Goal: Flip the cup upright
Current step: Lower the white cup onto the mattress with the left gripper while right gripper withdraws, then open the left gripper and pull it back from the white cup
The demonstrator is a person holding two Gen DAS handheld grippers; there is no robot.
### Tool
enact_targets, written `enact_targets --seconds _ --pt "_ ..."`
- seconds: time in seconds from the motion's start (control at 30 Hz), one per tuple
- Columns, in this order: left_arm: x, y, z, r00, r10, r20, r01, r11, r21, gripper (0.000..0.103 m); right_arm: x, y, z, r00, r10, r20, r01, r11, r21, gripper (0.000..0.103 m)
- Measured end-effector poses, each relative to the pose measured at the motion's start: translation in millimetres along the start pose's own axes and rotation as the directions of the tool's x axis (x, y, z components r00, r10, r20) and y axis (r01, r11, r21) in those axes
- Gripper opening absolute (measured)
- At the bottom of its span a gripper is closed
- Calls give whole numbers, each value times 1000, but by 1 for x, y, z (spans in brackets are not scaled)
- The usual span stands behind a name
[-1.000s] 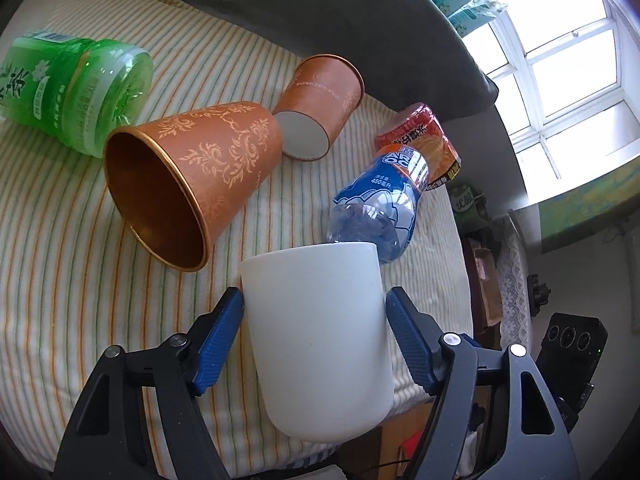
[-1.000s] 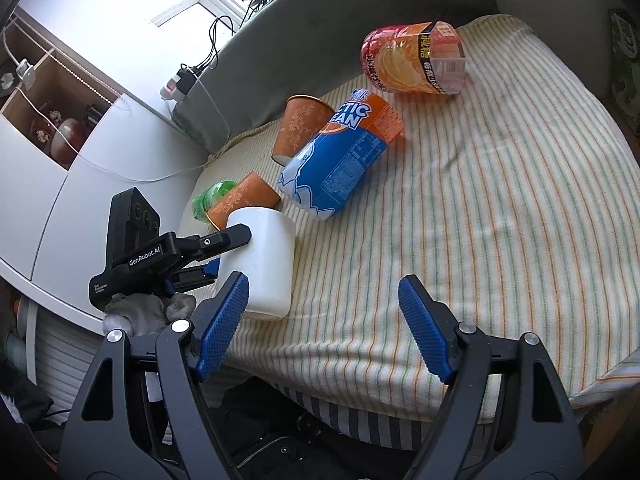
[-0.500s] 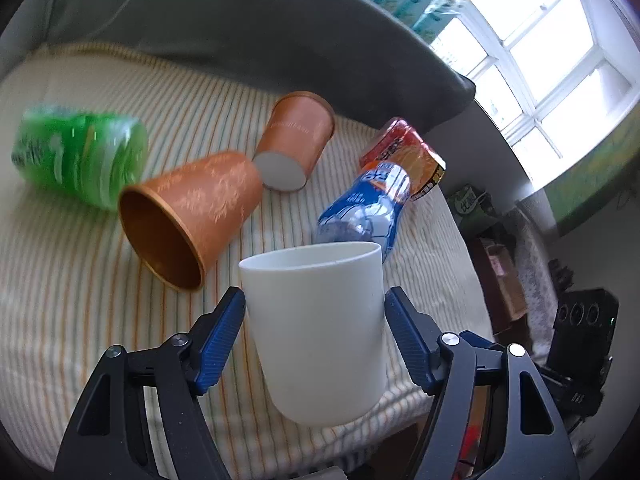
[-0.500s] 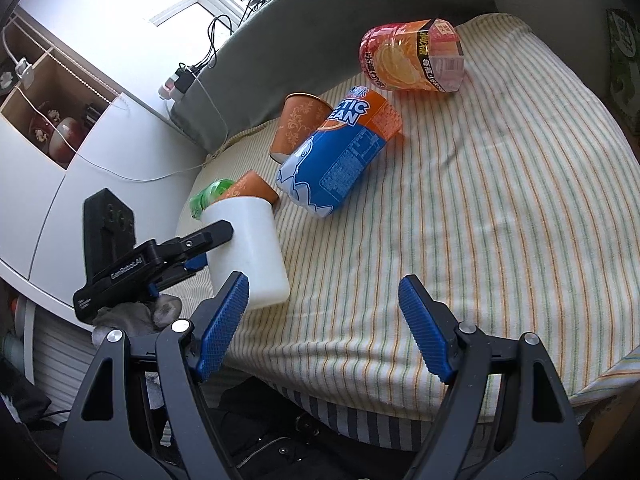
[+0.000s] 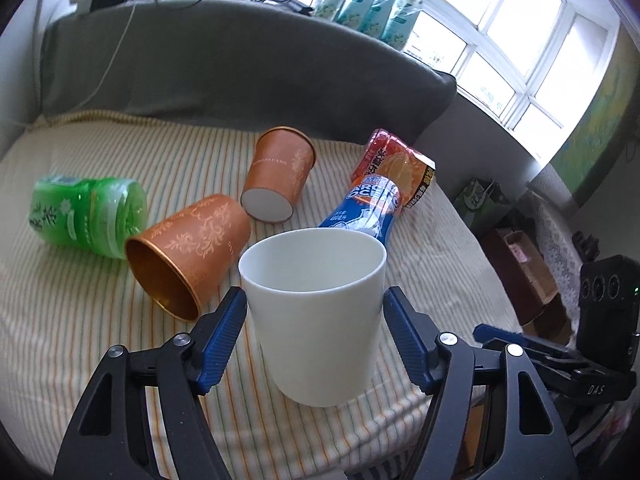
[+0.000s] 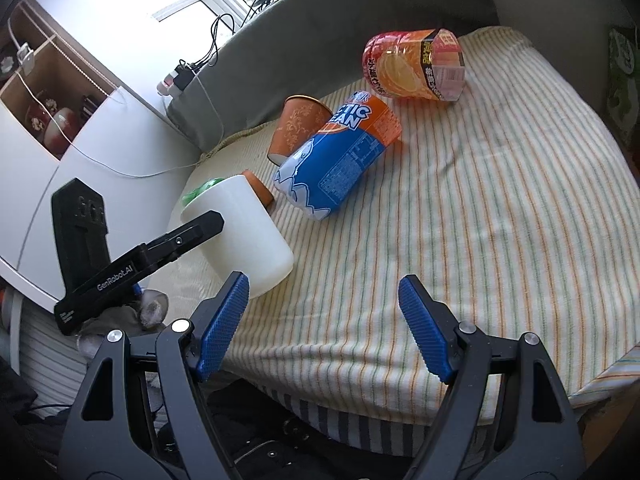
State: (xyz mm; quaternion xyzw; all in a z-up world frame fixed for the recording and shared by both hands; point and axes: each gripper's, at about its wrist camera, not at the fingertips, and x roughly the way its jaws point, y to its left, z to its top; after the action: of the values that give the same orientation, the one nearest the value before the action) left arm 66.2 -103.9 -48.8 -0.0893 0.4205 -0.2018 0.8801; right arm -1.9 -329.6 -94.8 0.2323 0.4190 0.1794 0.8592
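White cup [image 5: 316,320] gripped between the blue pads [image 5: 222,336] of the left tongs [image 5: 314,338], mouth up, near the front edge of the striped cloth [image 5: 60,320]. From the right wrist view, cup [image 6: 244,236] leaning a little, base close to the cloth; contact with the cloth not clear from either view. Turning over largely done, by the look of it: rim on top, hollow inside visible. Left to do, most likely: level off, set the base flat, let go, pull the tongs back. Worth minding the soft, uneven cloth and the nearness of the edge, since a tilted release could tip the cup again.

Just behind the cup, a copper cup [image 5: 188,252] on its side, mouth toward the camera. Beyond that, a second copper cup [image 5: 280,176] also on its side, a green bottle [image 5: 88,212] to the left, a blue bottle [image 5: 368,208] and an orange bottle [image 5: 396,168] to the right, all lying down.

Right tongs [image 6: 324,324] spread wide, holding nothing, hovering over the front edge of the cloth well apart from the cup.
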Motion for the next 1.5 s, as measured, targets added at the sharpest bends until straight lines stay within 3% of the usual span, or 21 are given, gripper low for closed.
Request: enact_targets --seconds 0.17,0.23,0.33,0.53,1.5 --pt "-2 -11 -2 999 23 29 -24 998 64 63 -3 12 -6 992 -116 51 120 988 -95 80" --pt "-3 -14 -2 999 30 43 -33 996 84 57 -5 18 -9 987 -143 70 150 981 -123 80" --pt "-1 -15 -2 999 28 36 -32 996 89 57 -8 23 -12 982 -165 89 178 972 -155 80" --pt "6 -8 -5 1000 9 7 -10 998 56 57 -4 24 -15 980 -179 89 191 969 -159 80" --pt "-8 -16 -52 999 -10 -37 15 990 137 57 -1 37 -19 984 -158 88 171 969 -176 80"
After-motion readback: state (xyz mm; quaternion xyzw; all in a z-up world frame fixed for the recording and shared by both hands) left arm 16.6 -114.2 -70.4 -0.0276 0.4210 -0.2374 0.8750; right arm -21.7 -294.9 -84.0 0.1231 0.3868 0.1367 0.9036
